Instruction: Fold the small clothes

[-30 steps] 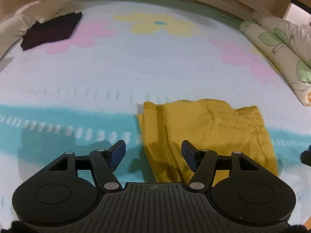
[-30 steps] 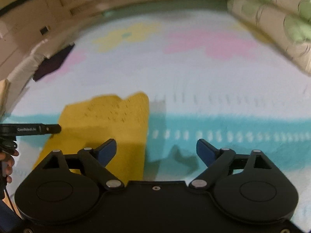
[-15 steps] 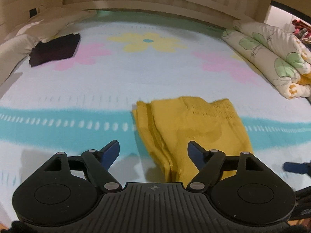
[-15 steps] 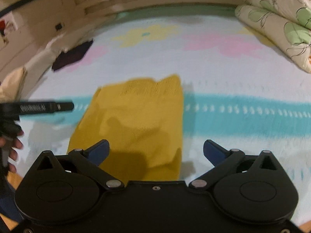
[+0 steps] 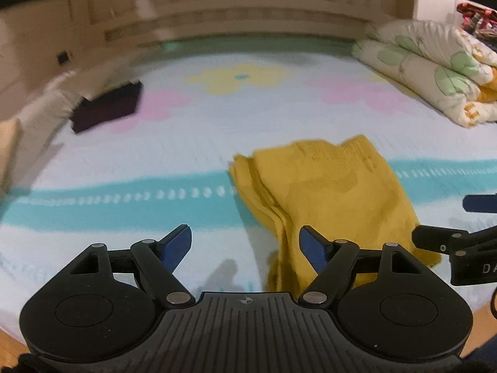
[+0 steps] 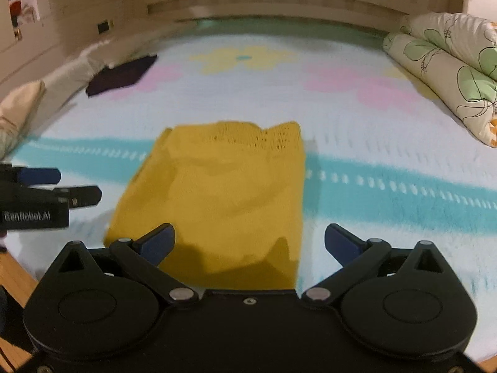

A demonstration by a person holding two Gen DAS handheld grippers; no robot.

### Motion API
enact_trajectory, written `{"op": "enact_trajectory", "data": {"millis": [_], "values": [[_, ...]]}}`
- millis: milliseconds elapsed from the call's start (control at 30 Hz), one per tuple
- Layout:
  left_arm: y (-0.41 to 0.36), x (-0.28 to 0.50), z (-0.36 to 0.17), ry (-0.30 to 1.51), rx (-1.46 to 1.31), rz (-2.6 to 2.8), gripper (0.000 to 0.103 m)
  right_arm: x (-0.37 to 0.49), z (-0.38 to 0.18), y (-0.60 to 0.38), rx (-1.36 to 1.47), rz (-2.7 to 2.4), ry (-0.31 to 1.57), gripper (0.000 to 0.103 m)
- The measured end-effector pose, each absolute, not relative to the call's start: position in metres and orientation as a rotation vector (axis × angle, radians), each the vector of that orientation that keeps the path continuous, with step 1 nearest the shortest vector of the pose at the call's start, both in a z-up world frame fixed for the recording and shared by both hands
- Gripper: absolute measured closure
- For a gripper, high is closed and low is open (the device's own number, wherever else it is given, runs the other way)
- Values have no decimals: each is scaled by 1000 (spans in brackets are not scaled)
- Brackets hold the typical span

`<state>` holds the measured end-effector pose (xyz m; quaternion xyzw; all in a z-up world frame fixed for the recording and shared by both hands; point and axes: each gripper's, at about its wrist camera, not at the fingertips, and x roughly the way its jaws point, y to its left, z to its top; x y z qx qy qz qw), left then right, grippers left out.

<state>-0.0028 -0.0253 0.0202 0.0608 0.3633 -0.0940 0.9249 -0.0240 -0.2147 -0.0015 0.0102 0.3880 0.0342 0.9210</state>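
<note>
1. The yellow knit garment (image 5: 326, 192) lies folded flat on the bed cover (image 5: 217, 118), across the teal stripe and close to the near edge of the bed.
2. The left gripper (image 5: 245, 242) hangs above the cover with its jaws spread wide and nothing between them. The garment's layered left edge runs just inside the right blue finger (image 5: 313, 247), while the left finger is over bare cover — so the garment sits mostly to the right of this gripper's gap.
3. The right gripper (image 6: 248, 242) is also released, jaws apart and empty. In its view the garment (image 6: 223, 192) lies straight ahead, its near edge between the two blue fingertips and closer to the left one (image 6: 157, 244); the right finger is over bare cover.
4. Each gripper shows at the edge of the other's view, on opposite sides of the garment.
5. A dark folded cloth (image 5: 107, 107) rests far back on the left, and a rolled floral quilt (image 5: 435, 65) lies far back on the right — both well apart from the garment.
</note>
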Motion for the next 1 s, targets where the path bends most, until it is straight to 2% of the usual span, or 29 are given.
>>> {"op": "enact_trajectory", "data": {"millis": [233,567,833,1000], "values": [[-18,-18,29,666,94,-113,28,-31,4,-207,4,53,739,1],[-19,-21,22,730,46,-115,28,-34,3,-197,-32,59,708,1],[-36,-22,14,756,122,-98,28,-40,2,-219,21,-5,721,1],[-38,-13,15,787,66,-88,28,-35,-3,-232,29,-48,752,1]]}}
